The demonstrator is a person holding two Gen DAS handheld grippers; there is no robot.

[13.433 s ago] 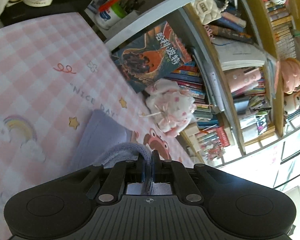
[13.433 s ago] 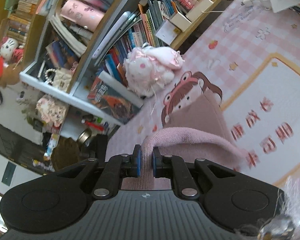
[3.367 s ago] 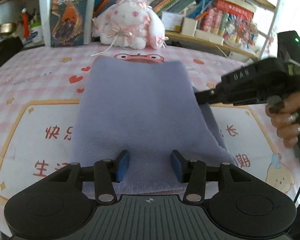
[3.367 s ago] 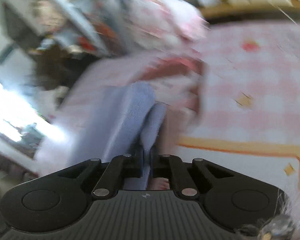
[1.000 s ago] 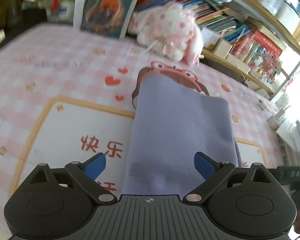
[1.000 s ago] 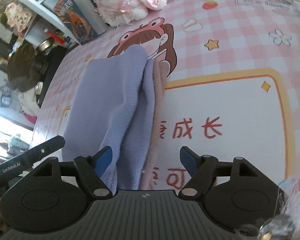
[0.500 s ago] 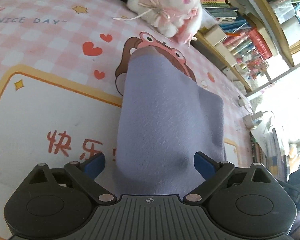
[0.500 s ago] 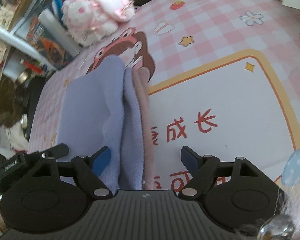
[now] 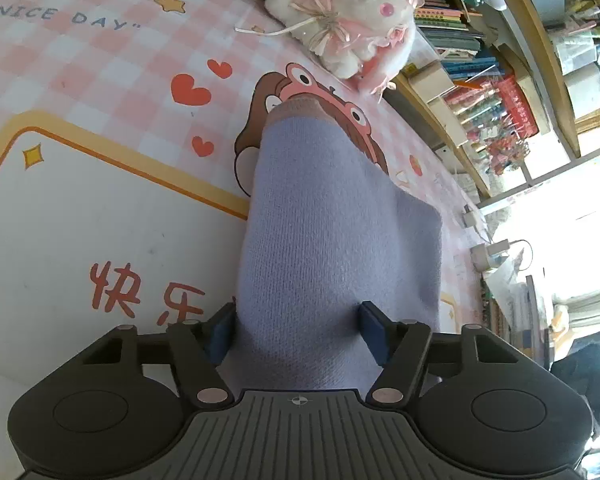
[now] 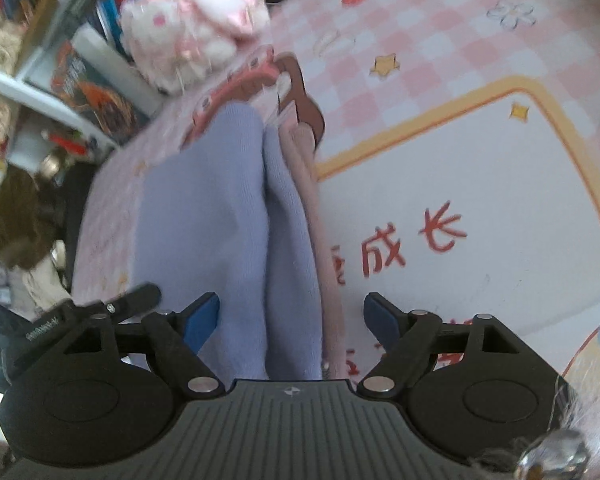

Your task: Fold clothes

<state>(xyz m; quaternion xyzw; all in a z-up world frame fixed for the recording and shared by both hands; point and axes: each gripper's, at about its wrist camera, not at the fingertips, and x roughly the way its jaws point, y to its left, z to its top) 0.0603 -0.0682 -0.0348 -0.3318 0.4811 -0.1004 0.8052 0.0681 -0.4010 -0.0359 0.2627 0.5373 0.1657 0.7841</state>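
Observation:
A folded lavender knit garment (image 9: 332,232) lies on the pink checked table mat (image 9: 100,208), on top of a folded pink garment whose edge shows at its far end (image 9: 296,110). My left gripper (image 9: 298,332) is open, its blue pads either side of the lavender cloth's near end. In the right wrist view the lavender garment (image 10: 220,216) shows two folded layers, with the pink garment (image 10: 320,216) along its right side. My right gripper (image 10: 292,320) is open wide over the near end of both. The left gripper's finger (image 10: 100,312) shows at lower left.
A white and pink plush toy (image 9: 348,16) sits at the mat's far edge, also in the right wrist view (image 10: 196,40). Shelves packed with books (image 9: 480,60) stand behind it. A large book (image 10: 96,96) leans by the shelf.
Both grippers have let go of the cloth and opened. In the last second the left gripper has closed in around the lavender garment's near end. The right gripper moved nearer the stack.

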